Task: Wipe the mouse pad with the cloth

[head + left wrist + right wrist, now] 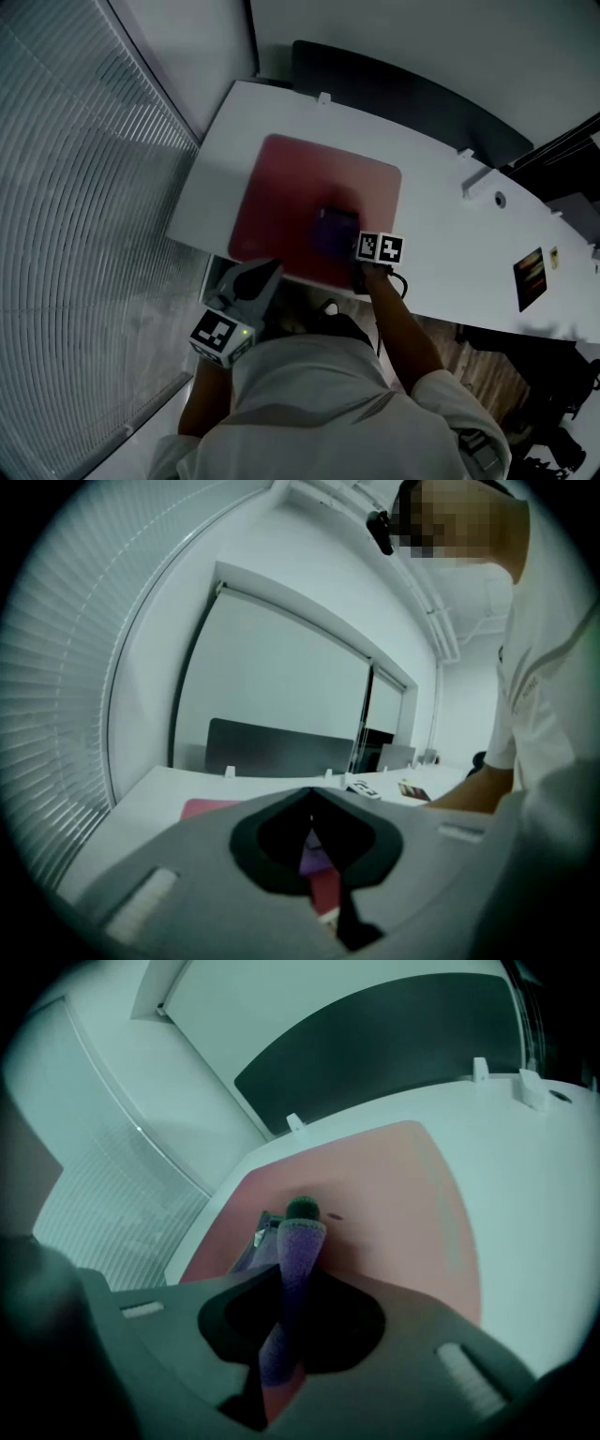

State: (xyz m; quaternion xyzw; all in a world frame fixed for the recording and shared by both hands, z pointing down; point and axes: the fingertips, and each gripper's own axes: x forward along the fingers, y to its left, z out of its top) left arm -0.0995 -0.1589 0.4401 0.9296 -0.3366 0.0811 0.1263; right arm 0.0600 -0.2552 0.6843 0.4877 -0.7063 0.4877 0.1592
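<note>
Looks like an office. Long white desk [441, 244] backed by a dark divider panel [403, 89] along its far edge, with a round cable port [500, 199] set into the top and a red mouse pad [300, 187] laid flat on it. Slatted window blinds [75, 187] running down the left side. Large dark-framed pane [281, 677] on the wall behind, among plain white walls and ceiling. Wood-pattern floor [459, 342] showing below the desk's near edge.

No text, brand or number is legible. Black-and-white square markers without lettering stand on the cube [380, 247] of the right gripper [339, 240], at the near edge of the mouse pad [309, 192], and on the cube [223, 335] of the left gripper [259, 276], nearer than the pad. A card [530, 272] well right of the pad bears print too small to read.
</note>
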